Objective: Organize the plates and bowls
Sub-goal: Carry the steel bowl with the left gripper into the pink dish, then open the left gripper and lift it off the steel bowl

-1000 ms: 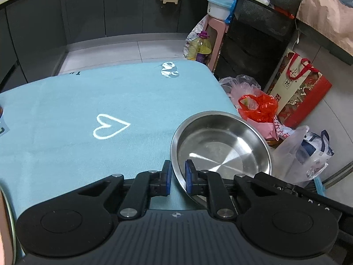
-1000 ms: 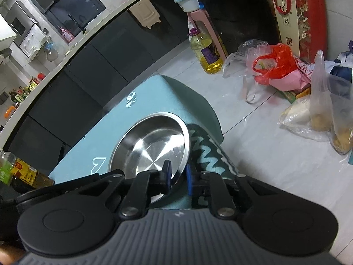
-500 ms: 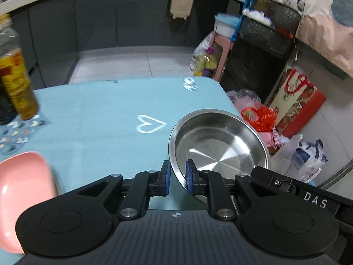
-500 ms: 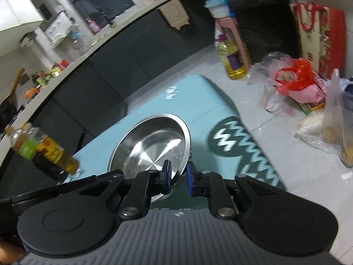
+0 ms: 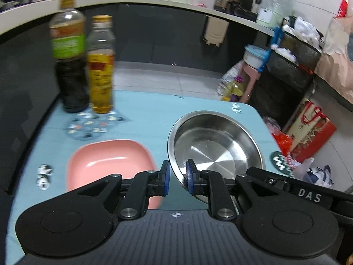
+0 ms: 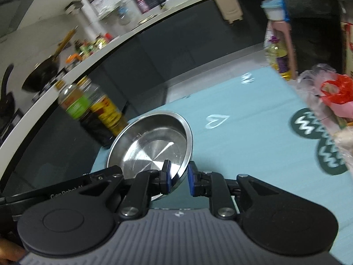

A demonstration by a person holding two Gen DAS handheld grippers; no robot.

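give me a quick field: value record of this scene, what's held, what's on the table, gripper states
held item: round stainless steel bowl, gripped at opposite sides of its rim by both grippers
left gripper: shut on the bowl's rim
right gripper: shut on the bowl's rim
surface: light blue tablecloth with white heart print
beside bowl: pink rounded-square plate, lying flat and empty
at back: dark bottle with green label next to yellow-labelled oil bottle, both upright

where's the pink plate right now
In the left wrist view, the pink plate lies on the blue tablecloth, left of the steel bowl, in front of the two bottles.
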